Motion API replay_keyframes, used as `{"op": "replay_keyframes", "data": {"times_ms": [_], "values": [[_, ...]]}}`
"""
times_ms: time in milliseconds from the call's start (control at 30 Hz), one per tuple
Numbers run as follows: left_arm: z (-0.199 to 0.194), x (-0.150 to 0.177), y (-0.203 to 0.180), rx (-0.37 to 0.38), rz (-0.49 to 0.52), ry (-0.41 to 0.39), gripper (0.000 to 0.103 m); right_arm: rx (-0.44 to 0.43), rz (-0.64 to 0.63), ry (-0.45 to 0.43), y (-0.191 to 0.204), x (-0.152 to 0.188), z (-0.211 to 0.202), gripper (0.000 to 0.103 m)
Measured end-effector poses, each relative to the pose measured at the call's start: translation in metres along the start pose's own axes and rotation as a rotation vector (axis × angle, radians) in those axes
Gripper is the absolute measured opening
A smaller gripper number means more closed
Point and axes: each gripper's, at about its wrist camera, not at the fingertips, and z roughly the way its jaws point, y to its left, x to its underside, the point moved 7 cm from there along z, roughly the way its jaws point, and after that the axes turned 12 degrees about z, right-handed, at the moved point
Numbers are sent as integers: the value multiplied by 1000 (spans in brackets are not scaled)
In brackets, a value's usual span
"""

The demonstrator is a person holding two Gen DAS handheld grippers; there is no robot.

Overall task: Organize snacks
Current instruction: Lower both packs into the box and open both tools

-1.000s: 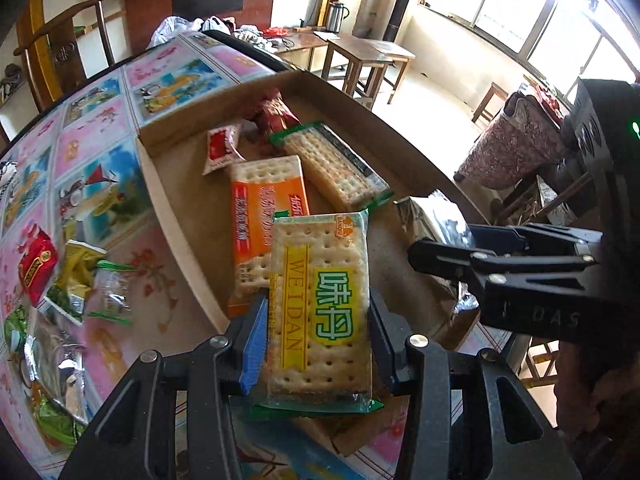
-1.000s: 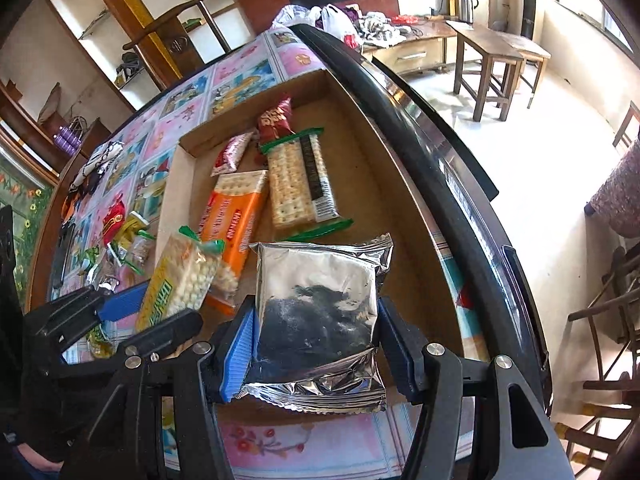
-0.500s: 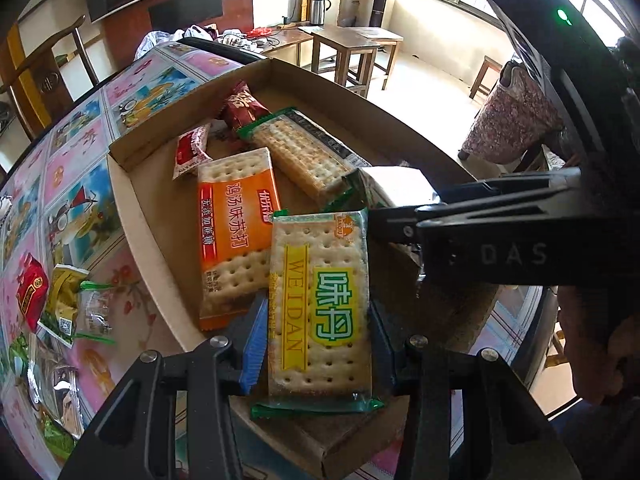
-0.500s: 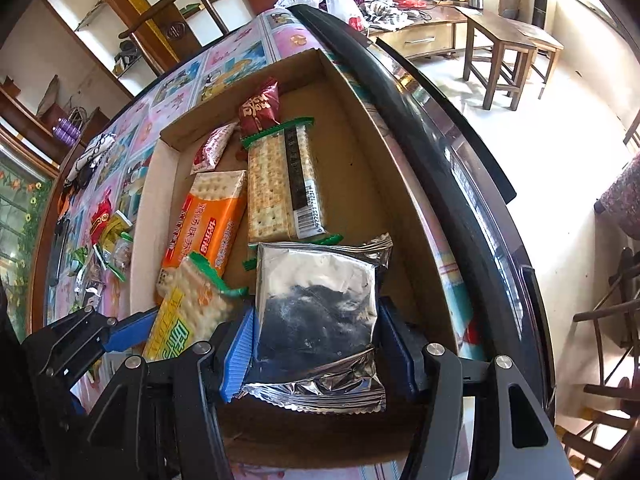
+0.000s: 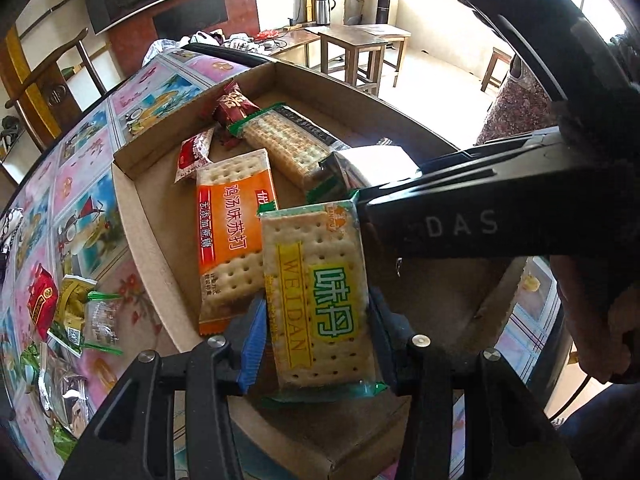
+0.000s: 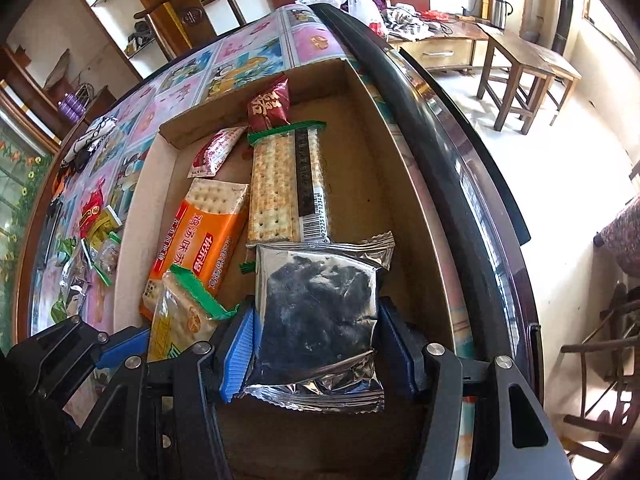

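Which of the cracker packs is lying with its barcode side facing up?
The green-ended cracker pack in the cardboard box, beside the orange cracker pack. Its black back strip and barcode show; the orange and yellow Weidan pack show their fronts.

Bkgd: electric kettle (image 5: 323, 9) on a low wooden cabinet (image 6: 448, 46); wooden stools (image 6: 524, 80) on pale floor; wooden chair (image 5: 48, 84) behind tabletop w/ cartoon-print cover (image 6: 236, 60); clothes pile (image 6: 360, 8) at far end.
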Motion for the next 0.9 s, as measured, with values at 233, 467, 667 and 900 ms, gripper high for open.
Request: {"op": "replay_keyframes", "data": {"times_ms": [233,467,667,900], "values": [[0,0,-2,-8,14,-1,46,2,-10,-3,-2,2,-2,63],[0,1,-4,-13,31,-2,46,8,-10,-8,-3,6,-4,63],[0,1,-8,-17,51,-4,46,14,-4,-11,-5,9,-7,63],[0,2,-13,-31,79,-6,47,24,5,-14,-7,11,-9,63]]}}
